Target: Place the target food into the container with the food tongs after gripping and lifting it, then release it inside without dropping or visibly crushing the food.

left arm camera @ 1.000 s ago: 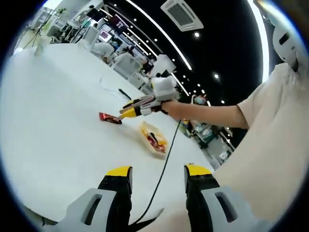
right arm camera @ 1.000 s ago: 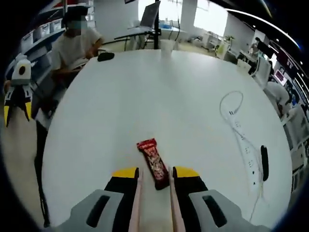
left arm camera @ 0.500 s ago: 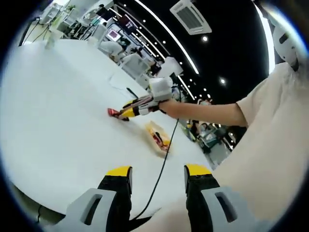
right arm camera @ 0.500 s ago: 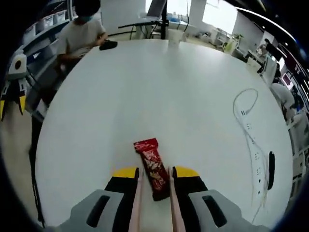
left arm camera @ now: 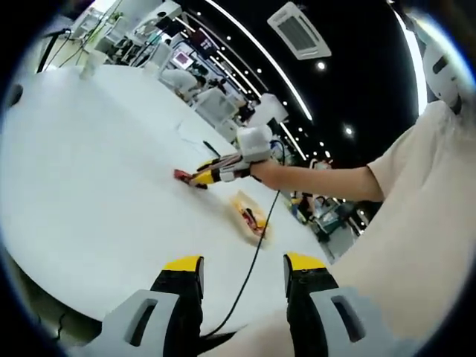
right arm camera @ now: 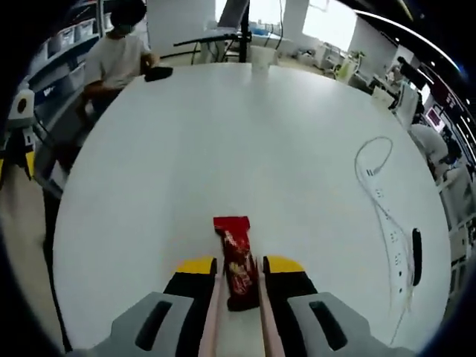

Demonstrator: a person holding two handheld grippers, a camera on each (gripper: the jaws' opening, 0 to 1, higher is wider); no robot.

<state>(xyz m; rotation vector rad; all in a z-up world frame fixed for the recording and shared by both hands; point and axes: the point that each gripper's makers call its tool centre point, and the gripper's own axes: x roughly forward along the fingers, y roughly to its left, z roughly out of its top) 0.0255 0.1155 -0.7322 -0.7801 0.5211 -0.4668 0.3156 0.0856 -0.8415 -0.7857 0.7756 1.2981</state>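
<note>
Both grippers are grey with yellow-tipped black jaws: left gripper [left arm camera: 243, 274], right gripper [right arm camera: 239, 274]. Person's wearing a cream short sleeve [left arm camera: 416, 171]. Black cable [left arm camera: 249, 268] trails off.

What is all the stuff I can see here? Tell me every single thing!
Snack packet: one, red, lying on the table between the right tool's tong blades.
Tongs: one pair, pale pink blades, fixed inside the right tool's jaws.
Container: one, yellow, on the table near the right tool, something red inside.
Table: one, white, round.
Power strip with cord: one, white, far side of the table in the right gripper view.
Black oblong thing: one, beside the cord; too small to identify.
Seated person: one, pale shirt, at the table's far edge.
Left tool: one, grey and yellow, open, held away from the food.
Right tool: one, grey and yellow, around the packet.
</note>
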